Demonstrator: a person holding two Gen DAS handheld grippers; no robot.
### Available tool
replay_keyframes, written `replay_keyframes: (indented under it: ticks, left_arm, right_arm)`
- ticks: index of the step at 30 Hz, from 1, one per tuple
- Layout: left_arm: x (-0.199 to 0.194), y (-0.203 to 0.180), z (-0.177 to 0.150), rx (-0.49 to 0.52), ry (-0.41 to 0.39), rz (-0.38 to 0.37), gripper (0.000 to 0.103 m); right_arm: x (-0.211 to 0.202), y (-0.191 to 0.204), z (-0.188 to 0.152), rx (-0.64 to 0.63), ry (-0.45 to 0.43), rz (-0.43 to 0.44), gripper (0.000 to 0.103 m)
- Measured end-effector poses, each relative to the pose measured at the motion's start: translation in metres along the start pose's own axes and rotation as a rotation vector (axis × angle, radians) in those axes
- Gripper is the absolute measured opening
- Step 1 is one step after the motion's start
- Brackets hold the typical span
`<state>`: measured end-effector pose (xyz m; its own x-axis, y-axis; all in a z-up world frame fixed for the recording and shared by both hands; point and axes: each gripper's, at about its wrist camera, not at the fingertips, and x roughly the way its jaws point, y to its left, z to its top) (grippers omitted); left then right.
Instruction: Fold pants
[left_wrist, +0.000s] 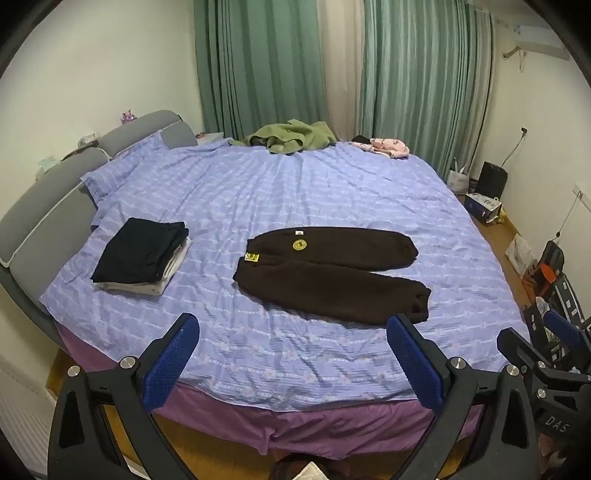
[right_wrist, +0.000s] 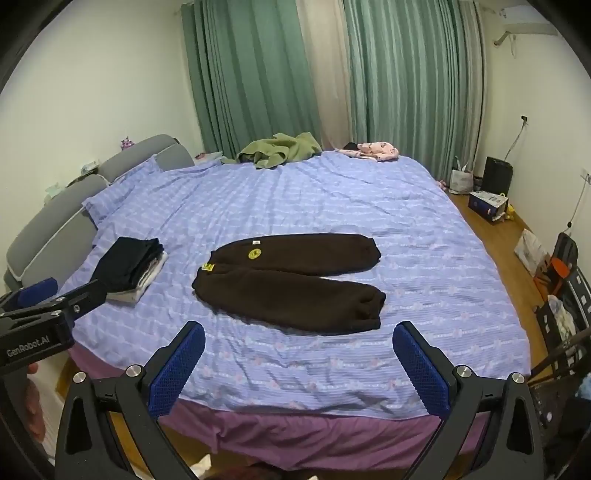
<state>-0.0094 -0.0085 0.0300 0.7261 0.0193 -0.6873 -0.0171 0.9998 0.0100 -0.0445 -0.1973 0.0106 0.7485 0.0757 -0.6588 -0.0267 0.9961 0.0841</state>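
Note:
Dark brown fleece pants (left_wrist: 328, 273) lie flat on the blue bedspread (left_wrist: 295, 192), waistband to the left, both legs pointing right; they also show in the right wrist view (right_wrist: 291, 284). A yellow round badge (left_wrist: 299, 244) sits near the waistband. My left gripper (left_wrist: 295, 332) is open and empty, held above the near edge of the bed, short of the pants. My right gripper (right_wrist: 299, 339) is open and empty too, at a similar distance. The right gripper shows at the right edge of the left wrist view (left_wrist: 546, 339); the left gripper shows at the left edge of the right wrist view (right_wrist: 55, 295).
A stack of folded dark and white clothes (left_wrist: 142, 256) lies left of the pants. A green garment (left_wrist: 291, 136) and a pink one (left_wrist: 388, 147) lie at the far edge of the bed. A grey headboard (left_wrist: 40, 218) is at left. Boxes, bags and a chair (left_wrist: 546, 269) stand at right.

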Motion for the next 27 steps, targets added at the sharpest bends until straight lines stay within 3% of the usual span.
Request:
replay_keyframes:
  ticks: [27]
  left_arm:
    - [-0.0026,-0.0039,0.0044,0.008,-0.021,-0.001,0.103]
  right_arm:
    - [-0.0070,-0.0078,0.0065,0.007,-0.021,0.008,0.103]
